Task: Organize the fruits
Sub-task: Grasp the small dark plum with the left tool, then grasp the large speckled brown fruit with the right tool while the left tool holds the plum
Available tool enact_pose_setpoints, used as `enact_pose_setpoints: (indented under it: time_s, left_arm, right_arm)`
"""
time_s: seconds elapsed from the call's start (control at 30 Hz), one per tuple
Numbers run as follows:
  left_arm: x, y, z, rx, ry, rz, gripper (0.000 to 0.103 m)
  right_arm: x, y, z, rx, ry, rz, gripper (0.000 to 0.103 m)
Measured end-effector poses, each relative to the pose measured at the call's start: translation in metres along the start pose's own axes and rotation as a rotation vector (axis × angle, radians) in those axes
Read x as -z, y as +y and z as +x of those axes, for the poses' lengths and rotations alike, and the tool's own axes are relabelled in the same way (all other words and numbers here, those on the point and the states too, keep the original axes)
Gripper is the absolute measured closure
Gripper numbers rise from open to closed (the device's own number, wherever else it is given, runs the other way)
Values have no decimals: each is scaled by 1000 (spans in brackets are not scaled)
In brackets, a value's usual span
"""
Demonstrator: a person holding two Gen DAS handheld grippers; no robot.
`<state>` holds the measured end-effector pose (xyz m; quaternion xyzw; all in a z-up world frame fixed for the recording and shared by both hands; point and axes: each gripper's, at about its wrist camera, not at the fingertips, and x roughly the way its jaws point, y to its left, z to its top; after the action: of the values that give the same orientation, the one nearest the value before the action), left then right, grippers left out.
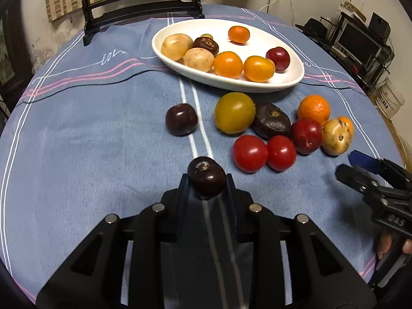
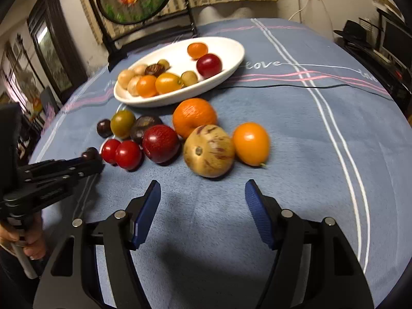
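Note:
My left gripper [image 1: 206, 180] is shut on a dark purple plum [image 1: 206, 176], held just above the blue cloth; it also shows in the right wrist view [image 2: 90, 154]. A white oval plate [image 1: 288, 82] at the back holds several fruits. Loose fruits lie in front of it: another dark plum [image 1: 181, 119], a yellow-green tomato [image 1: 234, 112], two red tomatoes [image 1: 250, 153], a red plum [image 2: 161, 143], an orange [image 2: 194, 117], a tan striped melon [image 2: 209, 151] and an orange tomato [image 2: 251, 143]. My right gripper [image 2: 202, 193] is open and empty, just short of the melon.
A dark wooden stand [image 1: 139, 7] with a round panel stands at the table's far edge behind the plate [image 2: 231, 64]. A black cable [image 2: 296, 86] runs across the blue tablecloth [image 1: 90, 141]. Shelves with electronics [image 1: 360, 43] stand off the table to the right.

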<state>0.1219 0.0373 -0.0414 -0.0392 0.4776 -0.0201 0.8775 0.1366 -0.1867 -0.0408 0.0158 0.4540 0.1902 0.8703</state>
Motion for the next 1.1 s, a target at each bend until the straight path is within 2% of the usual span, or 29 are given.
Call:
enact_pose_setpoints:
  time_s: [0.2, 0.37, 0.6, 0.93, 1.1]
  left_arm:
    - [6, 8, -5, 2, -2, -21, 75]
    - [8, 10, -6, 1, -5, -24, 75]
    - [9, 8, -6, -8, -10, -14, 75]
    - [9, 6, -11, -25, -24, -6, 75]
    - [2, 3, -24, -29, -60, 14, 75]
  right_arm:
    - [-12, 4, 13, 37, 31, -10, 35]
    - [-19, 14, 20, 110, 20, -82, 35]
    - [-25, 11, 22, 152, 4, -99, 55]
    - [-14, 1, 3, 68, -20, -55, 57]
    - [-12, 1, -16, 22, -59, -61, 57]
